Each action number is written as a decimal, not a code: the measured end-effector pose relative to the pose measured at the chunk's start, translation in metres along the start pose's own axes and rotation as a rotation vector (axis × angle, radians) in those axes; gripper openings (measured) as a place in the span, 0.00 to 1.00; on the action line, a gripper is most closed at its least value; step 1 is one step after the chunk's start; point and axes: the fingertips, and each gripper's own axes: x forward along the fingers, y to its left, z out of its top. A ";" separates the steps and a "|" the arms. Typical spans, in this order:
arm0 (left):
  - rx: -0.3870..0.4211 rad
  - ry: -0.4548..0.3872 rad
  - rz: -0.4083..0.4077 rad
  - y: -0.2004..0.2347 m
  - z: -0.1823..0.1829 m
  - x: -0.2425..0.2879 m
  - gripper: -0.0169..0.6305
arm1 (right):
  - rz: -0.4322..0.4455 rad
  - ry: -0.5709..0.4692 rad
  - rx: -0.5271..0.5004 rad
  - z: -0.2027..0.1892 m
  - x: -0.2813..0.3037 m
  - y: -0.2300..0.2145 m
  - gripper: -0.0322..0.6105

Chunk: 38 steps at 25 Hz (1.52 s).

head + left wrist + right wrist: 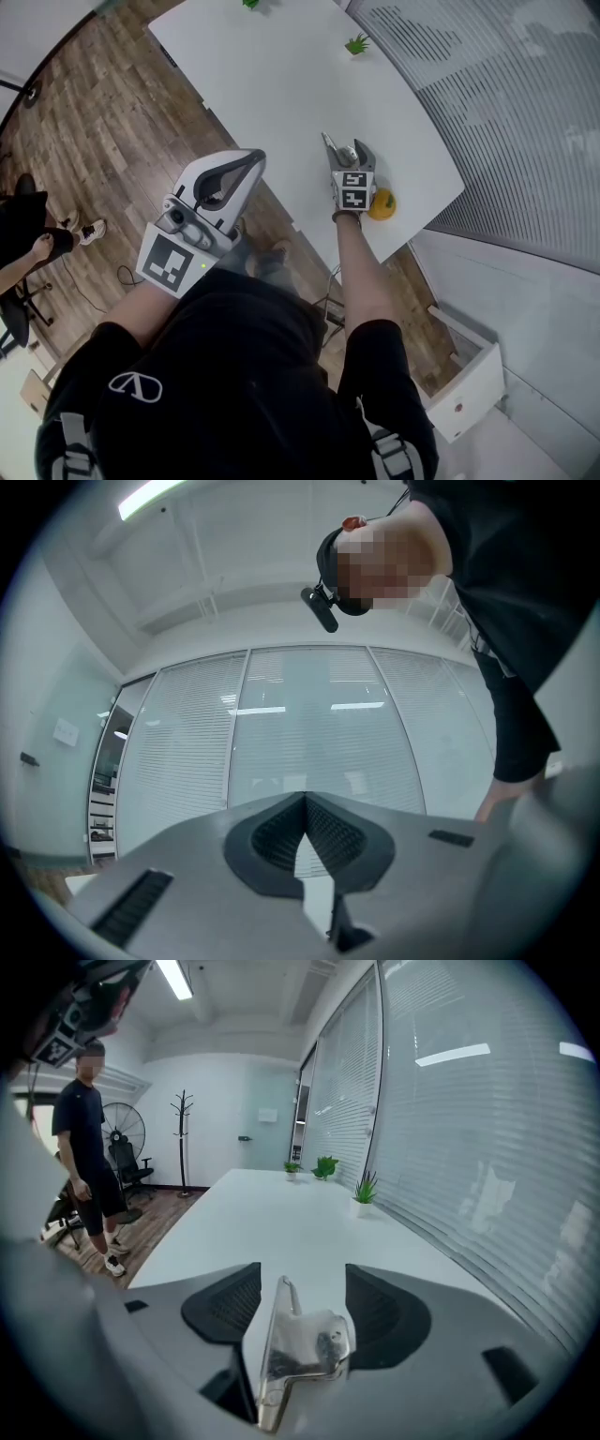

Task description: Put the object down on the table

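Observation:
A shiny metal clip [300,1349] lies on the white table [281,84] between the jaws of my right gripper [302,1277]. Those jaws stand wide apart and open, and neither dark pad presses on the clip. From the head view the right gripper [346,146] reaches over the table's near right part with the clip [348,156] glinting between its fingers. My left gripper [246,165] is held up off the table, in front of the body and over the wooden floor. Its jaws [303,797] meet at the tips, shut on nothing, and point up at the glass wall.
A yellow object [382,203] sits on the table just right of my right wrist, near the edge. Small potted plants [357,44] [364,1188] stand along the far side by the blinds. A person [84,1147] stands on the floor at left. A white cabinet [469,375] is below right.

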 end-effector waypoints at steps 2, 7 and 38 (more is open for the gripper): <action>-0.001 -0.003 -0.004 -0.001 0.001 0.002 0.03 | 0.001 -0.014 -0.009 0.009 -0.006 0.000 0.49; -0.004 -0.013 -0.019 -0.001 -0.001 0.013 0.03 | -0.026 -0.077 -0.009 0.032 -0.024 -0.011 0.46; -0.027 -0.101 -0.196 -0.052 0.043 0.077 0.03 | -0.243 -0.734 0.078 0.251 -0.363 -0.001 0.06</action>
